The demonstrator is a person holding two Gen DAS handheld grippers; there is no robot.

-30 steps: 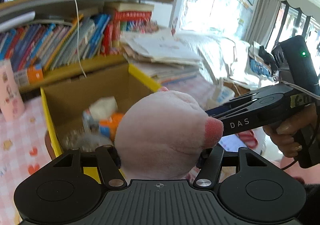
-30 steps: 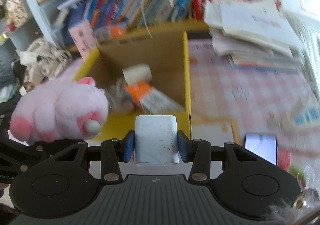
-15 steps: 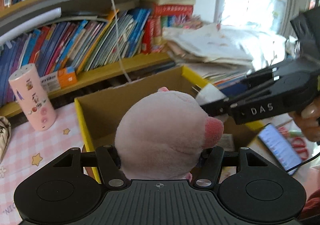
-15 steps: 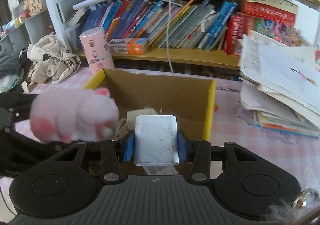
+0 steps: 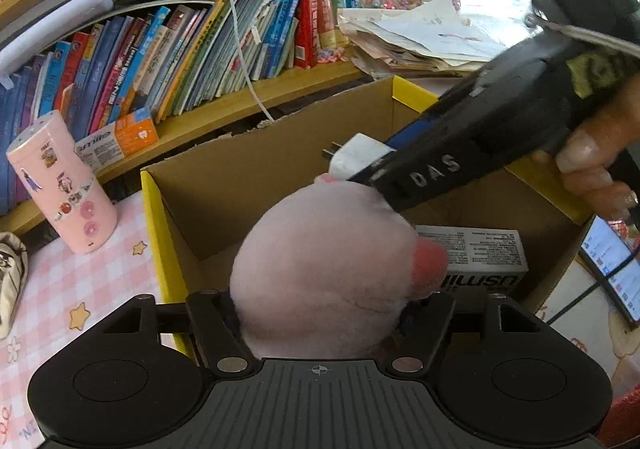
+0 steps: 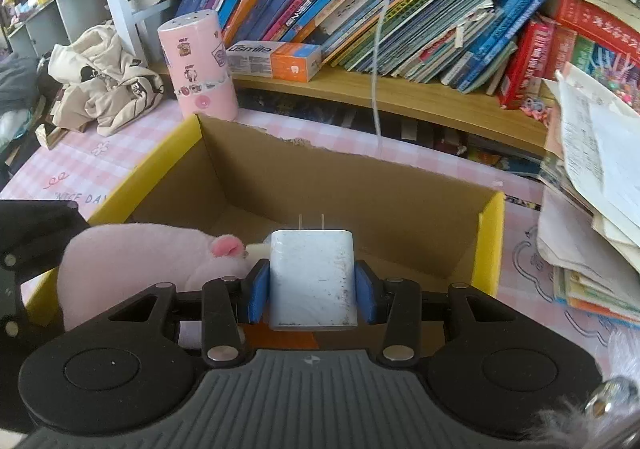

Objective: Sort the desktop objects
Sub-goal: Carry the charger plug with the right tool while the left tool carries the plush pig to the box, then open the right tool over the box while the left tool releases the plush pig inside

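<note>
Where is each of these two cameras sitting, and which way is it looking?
Left wrist: rides the left tool, looking down into the cardboard box; jaws opening around the pink plush; a hand shows.
Right wrist: rides the right tool, facing box and bookshelf, gripping the white charger.
Shared: box, plush, charger, pink canister.

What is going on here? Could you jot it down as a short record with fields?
Place: pink checked desk by a bookshelf
Container: cardboard box, yellow-edged
Left gripper: jaws opening around the pink plush toy, over the box
Right gripper: clamped on the white charger plug, over the box
Already inside: toothpaste carton
</note>
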